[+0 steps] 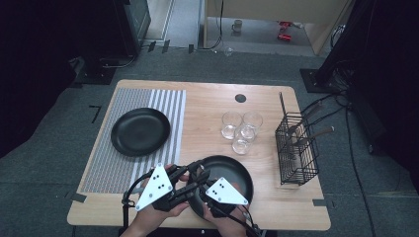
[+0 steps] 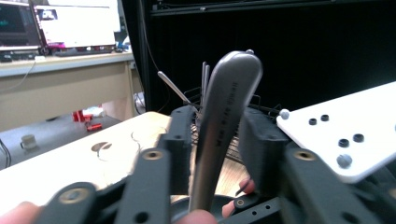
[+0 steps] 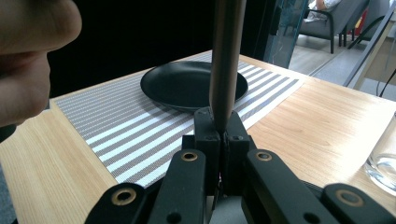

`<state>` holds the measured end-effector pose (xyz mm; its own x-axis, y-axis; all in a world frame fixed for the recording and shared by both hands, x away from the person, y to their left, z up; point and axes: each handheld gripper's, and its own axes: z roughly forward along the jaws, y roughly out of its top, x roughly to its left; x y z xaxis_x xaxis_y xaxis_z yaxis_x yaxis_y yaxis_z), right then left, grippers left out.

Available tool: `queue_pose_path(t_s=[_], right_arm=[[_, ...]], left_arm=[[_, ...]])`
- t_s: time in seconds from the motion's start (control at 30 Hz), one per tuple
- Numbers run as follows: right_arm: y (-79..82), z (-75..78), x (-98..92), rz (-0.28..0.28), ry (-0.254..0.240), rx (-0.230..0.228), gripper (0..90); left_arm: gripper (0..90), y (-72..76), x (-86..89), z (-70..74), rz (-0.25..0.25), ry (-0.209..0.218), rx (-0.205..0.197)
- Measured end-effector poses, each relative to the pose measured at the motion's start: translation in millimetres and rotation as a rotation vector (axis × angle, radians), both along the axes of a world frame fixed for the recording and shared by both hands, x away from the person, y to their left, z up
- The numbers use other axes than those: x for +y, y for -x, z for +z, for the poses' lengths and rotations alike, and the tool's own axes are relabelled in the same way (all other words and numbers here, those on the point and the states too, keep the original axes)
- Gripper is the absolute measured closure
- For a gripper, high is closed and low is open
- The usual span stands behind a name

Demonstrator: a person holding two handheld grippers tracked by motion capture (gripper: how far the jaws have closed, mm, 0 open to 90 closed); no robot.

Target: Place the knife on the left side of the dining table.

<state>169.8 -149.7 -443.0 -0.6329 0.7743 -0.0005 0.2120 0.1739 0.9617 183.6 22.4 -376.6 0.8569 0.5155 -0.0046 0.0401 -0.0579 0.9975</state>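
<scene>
Two black plates: one [image 1: 140, 131] on the striped mat [image 1: 106, 163], one [image 1: 232, 173] at the near edge. Three glasses [image 1: 241, 131], one wire rack [image 1: 296, 148]. One steel utensil handle [image 2: 224, 126], brushed, rounded end, upright over the near plate: right gripper [image 3: 223, 128] clamped tight on it, left gripper [image 2: 217, 140] jaws wide either side.

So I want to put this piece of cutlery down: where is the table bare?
Bare wood runs between the striped placemat and the three glasses, and along the far edge around the round hole. It is crowded between the glasses, the near black plate and the wire cutlery basket.
</scene>
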Motion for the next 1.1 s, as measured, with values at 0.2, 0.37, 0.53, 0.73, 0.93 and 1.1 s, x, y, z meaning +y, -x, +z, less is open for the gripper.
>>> queue_pose_path(t_s=[0.2, 0.37, 0.53, 0.73, 0.93, 1.1], right_arm=[[0.1, -0.7, 0.8, 0.005, 0.006, -0.003, 88.9], [1.0, -0.1, 1.0, 0.002, 0.003, -0.015, 88.8], [0.7, 0.1, 0.8, 0.006, -0.006, -0.032, 87.7], [-2.5, 1.2, -6.1, 0.005, -0.040, -0.038, 80.3], [-2.9, 3.4, -14.8, -0.031, -0.021, -0.114, 66.4], [-5.0, 0.9, -31.8, -0.055, -0.063, -0.085, 51.6]], left_arm=[[74.4, -6.9, 7.5, 1.2, -0.006, 0.011, 0.036], [76.3, -11.2, 15.0, 1.8, 0.020, 0.032, 0.050], [76.6, -10.1, 16.5, 3.1, 0.034, 0.032, 0.037], [76.9, -14.8, 26.0, 5.5, 0.048, 0.066, 0.053], [77.0, -17.6, 35.2, 8.4, 0.064, 0.092, 0.061], [77.1, -18.6, 40.2, 9.2, 0.095, 0.091, 0.053]])
